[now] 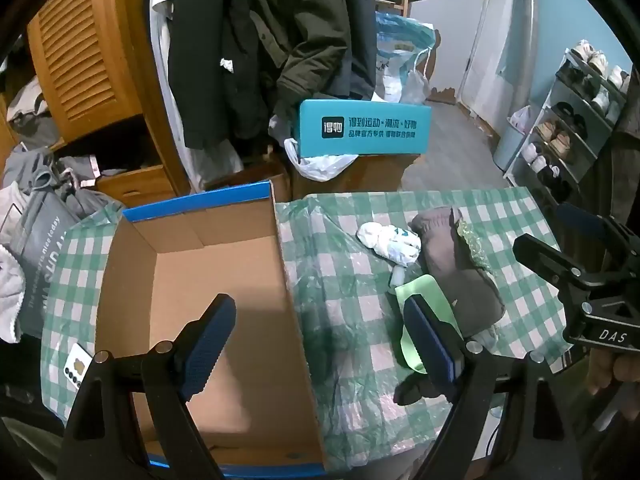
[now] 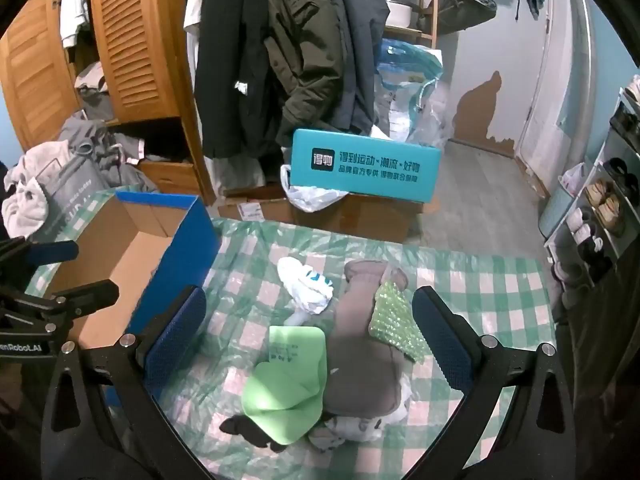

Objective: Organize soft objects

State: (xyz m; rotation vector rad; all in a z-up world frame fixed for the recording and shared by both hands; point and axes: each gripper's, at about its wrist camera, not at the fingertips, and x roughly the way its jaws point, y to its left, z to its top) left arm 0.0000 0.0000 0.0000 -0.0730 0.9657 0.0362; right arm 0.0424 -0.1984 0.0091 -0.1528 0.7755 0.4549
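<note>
An open cardboard box with a blue outside [image 1: 208, 264] [image 2: 132, 248] stands empty on the left of the checkered table. To its right lie a brown-grey soft garment [image 1: 452, 264] [image 2: 364, 344], a crumpled white cloth [image 1: 390, 242] [image 2: 306, 284], a light green foam sheet [image 1: 424, 304] [image 2: 288, 380] and a green bubble-wrap piece [image 1: 474, 246] [image 2: 394, 322]. My left gripper [image 1: 320, 340] is open and empty, straddling the box's right wall. My right gripper [image 2: 310, 338] is open and empty above the soft pile.
The table carries a green-white checkered plastic cover [image 1: 348, 280] [image 2: 480, 292]. A teal box [image 1: 364, 128] [image 2: 364, 166] sits on cartons behind the table. Hung coats [image 2: 296, 60], a wooden wardrobe [image 1: 92, 60], a clothes heap [image 2: 52, 176] and a shoe rack [image 1: 568, 120] surround it.
</note>
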